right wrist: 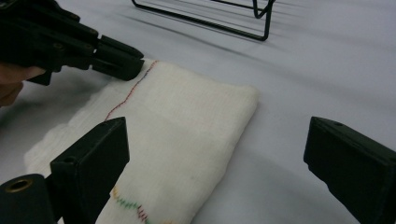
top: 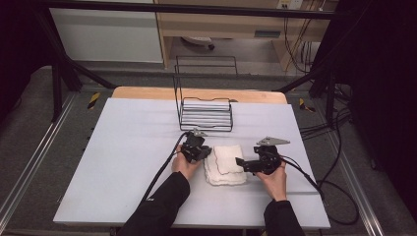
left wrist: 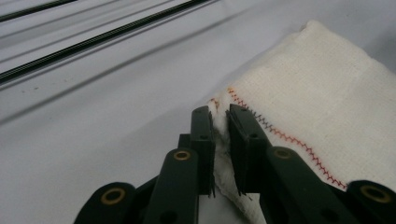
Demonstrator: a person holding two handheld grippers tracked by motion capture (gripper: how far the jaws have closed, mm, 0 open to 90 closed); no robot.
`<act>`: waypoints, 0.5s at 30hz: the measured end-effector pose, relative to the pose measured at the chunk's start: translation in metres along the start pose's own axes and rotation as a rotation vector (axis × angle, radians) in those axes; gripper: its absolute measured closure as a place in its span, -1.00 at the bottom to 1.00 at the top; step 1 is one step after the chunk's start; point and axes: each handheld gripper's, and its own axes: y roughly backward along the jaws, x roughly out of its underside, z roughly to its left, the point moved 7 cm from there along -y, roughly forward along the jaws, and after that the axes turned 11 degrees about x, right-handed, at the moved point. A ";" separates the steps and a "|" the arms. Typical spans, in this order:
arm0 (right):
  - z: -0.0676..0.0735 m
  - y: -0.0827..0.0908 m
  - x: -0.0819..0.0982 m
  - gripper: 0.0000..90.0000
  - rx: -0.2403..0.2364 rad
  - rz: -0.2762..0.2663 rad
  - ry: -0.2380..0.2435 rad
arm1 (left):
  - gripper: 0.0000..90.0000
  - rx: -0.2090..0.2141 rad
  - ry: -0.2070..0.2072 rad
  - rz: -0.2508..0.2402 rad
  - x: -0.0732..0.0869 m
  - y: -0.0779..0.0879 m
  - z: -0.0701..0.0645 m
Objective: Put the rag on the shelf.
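Left gripper view shows our left tool [left wrist: 220,116] pinching the stitched edge of the folded white cloth [top: 225,164] lying mid-desk [top: 123,147], while our right tool [right wrist: 219,158] gapes wide above its near end; soft, light, floppy fabric, we judge, best taken by edges or corners.

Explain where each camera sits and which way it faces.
High view: above the person's side, looking forward and down at the grey table; forearms, both hands show.
Left gripper view: on the left hand-held gripper, jaws shut on the folded white cloth with red stitching.
Right gripper view: on the right hand-held gripper, jaws open.
All views share the cloth and the black wire rack.
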 end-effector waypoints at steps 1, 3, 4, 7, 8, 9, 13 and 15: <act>-0.001 -0.002 -0.002 -0.80 0.003 0.000 0.002 | 0.78 0.003 0.002 0.000 0.000 0.000 0.000; -0.004 -0.009 -0.005 -0.74 0.011 0.004 0.001 | 0.78 0.008 0.012 -0.001 0.000 0.000 0.001; -0.007 -0.013 -0.007 -0.70 0.016 0.010 -0.002 | 0.78 0.009 0.012 -0.001 0.000 0.000 0.001; -0.011 -0.023 -0.010 -0.53 0.028 0.022 -0.017 | 0.78 0.009 0.008 -0.001 0.000 0.000 0.001; -0.012 -0.027 -0.011 -0.48 0.035 0.024 -0.017 | 0.78 0.009 0.006 -0.001 0.000 0.000 0.001; -0.013 -0.029 -0.012 -0.39 0.036 0.027 -0.018 | 0.78 0.011 0.008 -0.001 0.000 0.000 0.001; -0.012 -0.039 -0.013 -0.14 0.025 0.053 -0.021 | 0.78 0.010 0.004 -0.003 0.000 0.000 0.000; -0.010 -0.041 -0.015 -0.01 0.010 0.048 -0.024 | 0.78 0.011 -0.001 -0.004 0.000 0.000 0.001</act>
